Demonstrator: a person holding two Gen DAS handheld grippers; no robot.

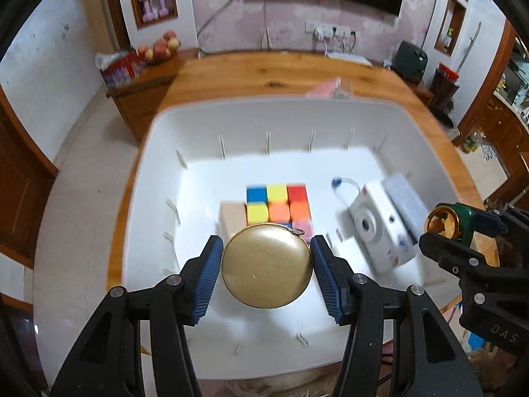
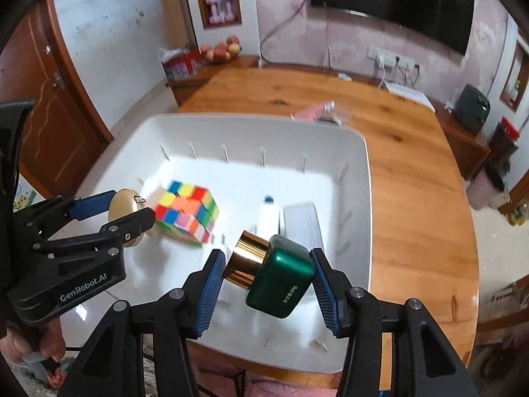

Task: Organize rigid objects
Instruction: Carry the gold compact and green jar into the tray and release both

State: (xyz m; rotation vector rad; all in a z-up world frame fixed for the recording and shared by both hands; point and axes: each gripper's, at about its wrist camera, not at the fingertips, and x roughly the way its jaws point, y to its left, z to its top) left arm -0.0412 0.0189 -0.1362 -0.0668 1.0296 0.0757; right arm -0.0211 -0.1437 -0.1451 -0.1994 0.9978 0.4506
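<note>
My left gripper [image 1: 267,269] is shut on a round gold case [image 1: 266,266] with a small ring on its rim, held above the white bin [image 1: 231,115]. In the right wrist view that gripper [image 2: 127,211] hangs over the bin's left side with the gold case [image 2: 123,202]. My right gripper [image 2: 268,276] is shut on a green bottle with a gold cap [image 2: 281,279], tilted, over the bin's near right part. From the left wrist view the right gripper [image 1: 458,231] and its bottle [image 1: 444,223] appear at the right edge. In the bin lie a colour cube [image 1: 278,206] [image 2: 186,213] and a white toy camera [image 1: 377,228].
The bin [image 2: 357,152] sits on a wooden table [image 1: 264,72] [image 2: 413,172]. A tan box [image 1: 231,218] lies beside the cube and a white flat box [image 2: 302,221] beside the camera. A pink packet [image 2: 314,110] lies behind the bin. A hand [image 2: 29,344] grips the left handle.
</note>
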